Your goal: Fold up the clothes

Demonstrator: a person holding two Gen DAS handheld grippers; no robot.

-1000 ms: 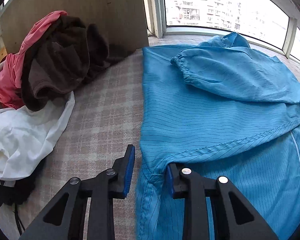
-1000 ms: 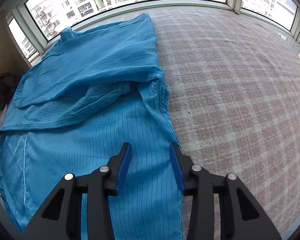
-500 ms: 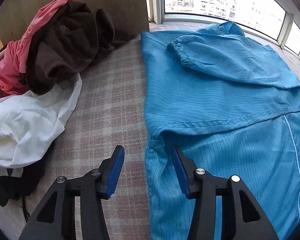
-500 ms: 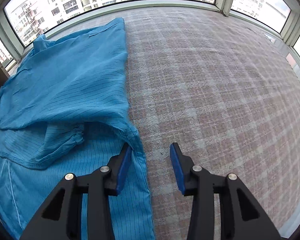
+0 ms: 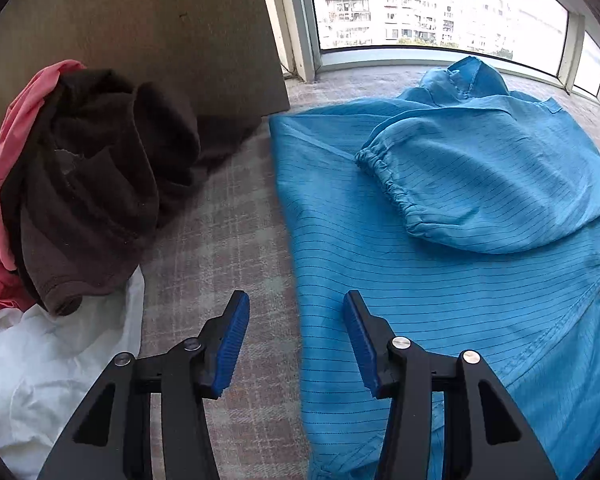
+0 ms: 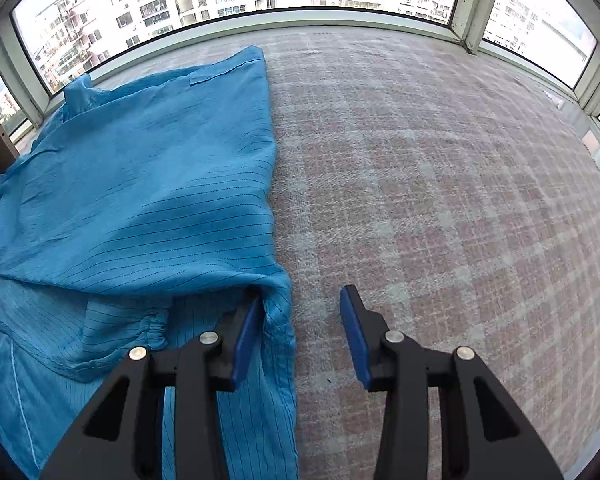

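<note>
While the bright blue pinstriped garment (image 5: 440,264) lies spread flat on the pink-and-grey checked woven covering (image 6: 440,184), one sleeve with a gathered elastic cuff (image 5: 384,184) is folded across its body, and its collar (image 5: 472,76) points toward the curved window (image 5: 420,4). From the right wrist view the same blue garment (image 6: 140,200) fills the left half of the covering, its straight side edge running down the middle, with a second gathered cuff (image 6: 156,328) tucked under a folded layer.

Over the garment's left edge, the left gripper (image 5: 296,334) has its blue-padded jaws spread apart and holds nothing; one pad sits above the bare checked covering, the other above the blue cloth. Beside the garment's right edge, the right gripper (image 6: 300,328) is likewise released, its left pad right against the fold of the blue cloth and its right pad above bare covering.

Left of the garment, a heap holds a dark brown fleece garment (image 5: 96,184) on top of a pink cloth (image 5: 4,168) and a crumpled white cloth (image 5: 48,372), all in front of a brown wooden panel (image 5: 140,28).
</note>
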